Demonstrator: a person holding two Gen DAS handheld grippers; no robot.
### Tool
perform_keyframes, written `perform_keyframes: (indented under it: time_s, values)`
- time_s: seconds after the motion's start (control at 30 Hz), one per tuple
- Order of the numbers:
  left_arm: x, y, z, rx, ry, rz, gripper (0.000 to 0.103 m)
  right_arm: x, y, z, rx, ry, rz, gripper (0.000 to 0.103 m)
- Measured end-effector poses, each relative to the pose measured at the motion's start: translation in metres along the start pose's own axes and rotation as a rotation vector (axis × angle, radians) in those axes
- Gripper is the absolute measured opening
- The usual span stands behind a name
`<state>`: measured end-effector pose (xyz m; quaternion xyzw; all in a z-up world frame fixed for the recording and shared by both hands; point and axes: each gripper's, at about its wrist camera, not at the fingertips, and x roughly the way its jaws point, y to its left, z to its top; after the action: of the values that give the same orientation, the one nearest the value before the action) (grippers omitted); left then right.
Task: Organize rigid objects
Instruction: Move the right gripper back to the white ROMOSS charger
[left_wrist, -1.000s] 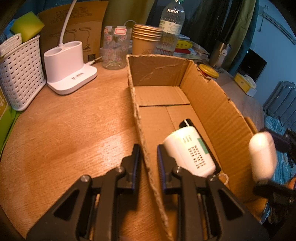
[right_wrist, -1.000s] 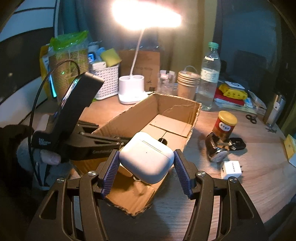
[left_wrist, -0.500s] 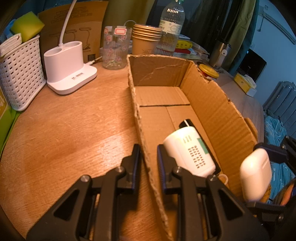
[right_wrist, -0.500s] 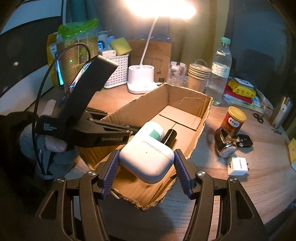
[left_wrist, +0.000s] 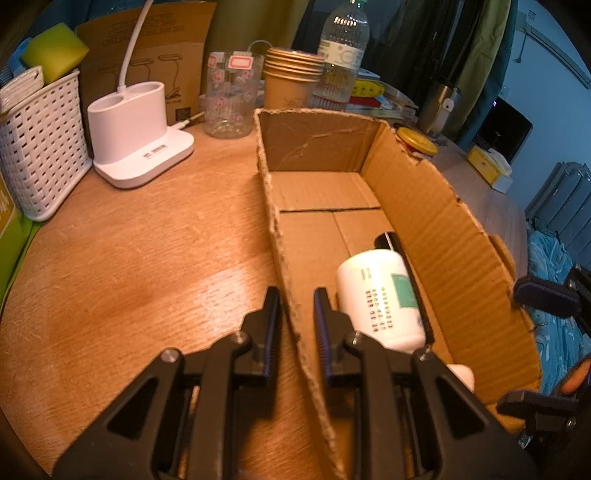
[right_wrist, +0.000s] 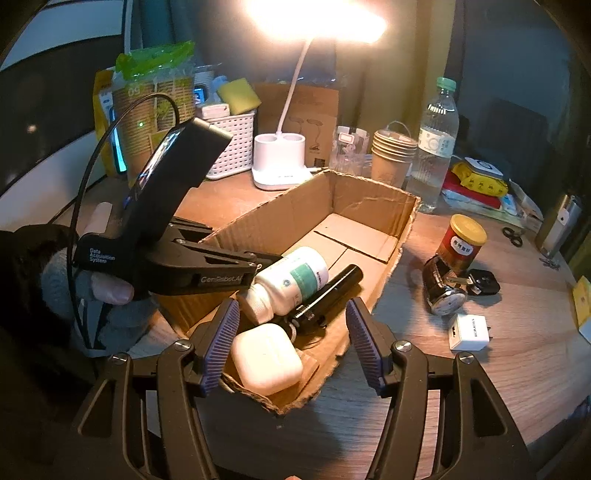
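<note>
An open cardboard box (right_wrist: 369, 199) (left_wrist: 436, 206) lies on the wooden desk. Inside it are a white pill bottle (right_wrist: 291, 280) (left_wrist: 380, 295), a black cylinder (right_wrist: 328, 295) (left_wrist: 391, 240) and a white earbud case (right_wrist: 266, 362) (left_wrist: 461, 374) at the near end. My left gripper (left_wrist: 295, 314) is shut on the box's left wall (left_wrist: 273, 221). My right gripper (right_wrist: 291, 343) is open above the box's near end, with the earbud case lying loose between its fingers.
Right of the box are a yellow-lidded jar (right_wrist: 461, 240), a wristwatch (right_wrist: 443, 291), a black key fob (right_wrist: 484, 280) and a white charger (right_wrist: 469, 332). Behind stand a lamp base (right_wrist: 279, 162), paper cups (right_wrist: 391, 155), a water bottle (right_wrist: 436, 136) and a white basket (right_wrist: 229, 144).
My right gripper came over the box, opened and let go of the earbud case, which now rests on the box floor. The left gripper has not moved.
</note>
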<state>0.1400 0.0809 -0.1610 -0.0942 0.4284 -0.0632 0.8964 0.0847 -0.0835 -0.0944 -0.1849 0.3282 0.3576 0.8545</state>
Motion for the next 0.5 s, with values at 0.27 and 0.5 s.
perform_keyframes:
  time_s: [0.27, 0.5]
  values:
    - [0.0, 0.0, 0.0, 0.0, 0.0, 0.0, 0.02, -0.005, -0.013, 0.002, 0.041, -0.028, -0.031, 0.064]
    - [0.0, 0.0, 0.0, 0.0, 0.0, 0.0, 0.02, -0.012, -0.036, 0.003, 0.12, -0.07, -0.09, 0.064]
